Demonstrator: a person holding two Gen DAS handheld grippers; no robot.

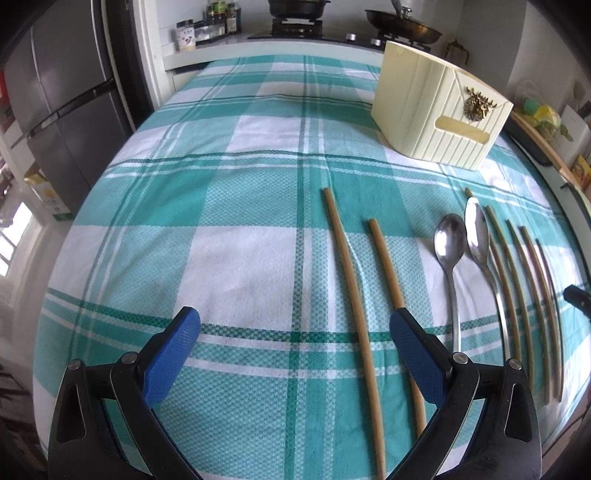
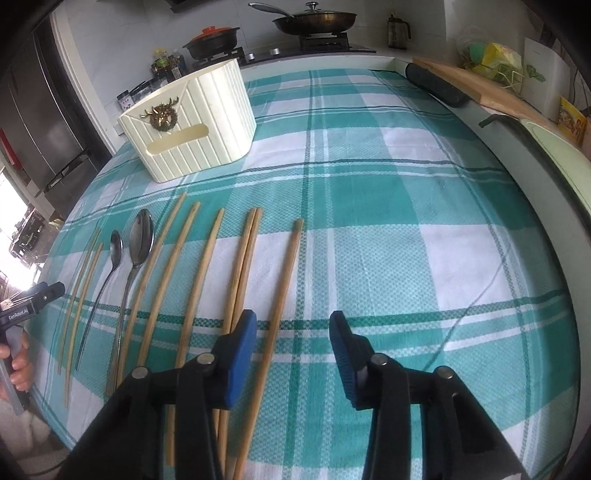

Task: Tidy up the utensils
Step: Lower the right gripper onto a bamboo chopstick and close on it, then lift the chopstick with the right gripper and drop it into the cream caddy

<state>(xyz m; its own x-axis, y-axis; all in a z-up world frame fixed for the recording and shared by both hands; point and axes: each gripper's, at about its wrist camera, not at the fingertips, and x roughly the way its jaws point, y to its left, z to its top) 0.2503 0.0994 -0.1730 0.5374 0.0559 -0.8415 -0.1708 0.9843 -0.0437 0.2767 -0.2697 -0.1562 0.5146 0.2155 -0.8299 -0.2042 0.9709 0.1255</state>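
Several bamboo chopsticks and two steel spoons lie in a row on a teal checked cloth [image 1: 258, 155]. A cream ribbed utensil holder [image 1: 439, 118] [image 2: 192, 129] stands behind them. My left gripper [image 1: 295, 321] is open above the leftmost chopstick [image 1: 347, 266]; a second chopstick [image 1: 384, 258] runs under its right finger. The spoons [image 1: 448, 240] [image 1: 478, 232] lie further right. My right gripper [image 2: 293, 319] stands open, narrower, over the rightmost chopstick [image 2: 286, 288], which lies between its fingers untouched. In that view the spoons [image 2: 142, 236] [image 2: 116, 247] are at the left.
A stove with a pan [image 2: 314, 18] and a pot [image 2: 212, 38] stands behind the table. A fridge [image 1: 62, 103] is at the left, a wooden board [image 2: 476, 85] and a dark roll [image 2: 436, 83] at the right edge. A hand [image 2: 18, 365] shows at the lower left.
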